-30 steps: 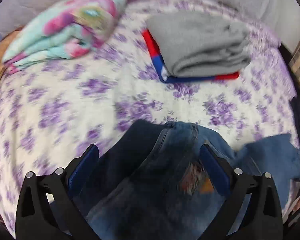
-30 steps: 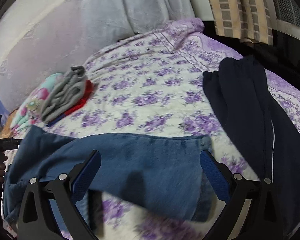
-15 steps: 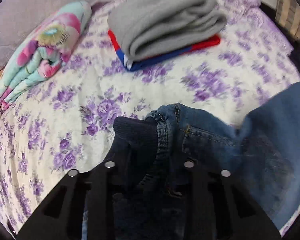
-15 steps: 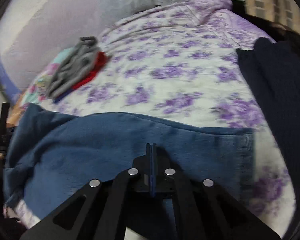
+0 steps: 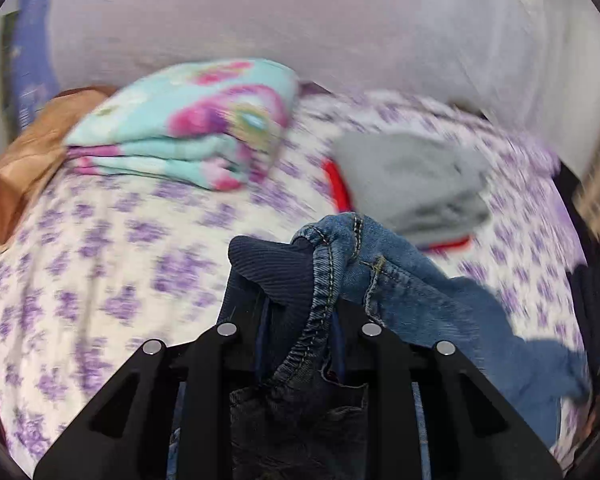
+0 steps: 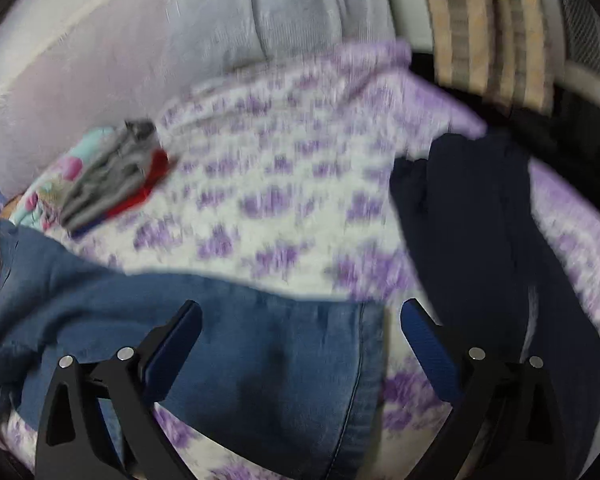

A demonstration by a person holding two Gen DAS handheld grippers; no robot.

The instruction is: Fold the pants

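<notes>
**Waistband pinched, leg end released**

On the purple-flowered bed sheet (image 6: 284, 184), your blue denim pants (image 6: 228, 344) lie stretched along the near edge. Your left hand-held gripper (image 5: 300, 344) is clenched on their bunched waistband; your right hand-held gripper (image 6: 300, 320) stands spread wide over the leg end. Folded grey cloth (image 5: 416, 184) sits toward the far edge.

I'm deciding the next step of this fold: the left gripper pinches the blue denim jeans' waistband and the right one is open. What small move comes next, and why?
Probably bring the open right gripper down and close it on the hem end of the blue denim jeans. The left gripper holds the waistband bunched and lifted, while the leg end lies unheld on the purple-flowered bedspread between the right fingers.
</notes>
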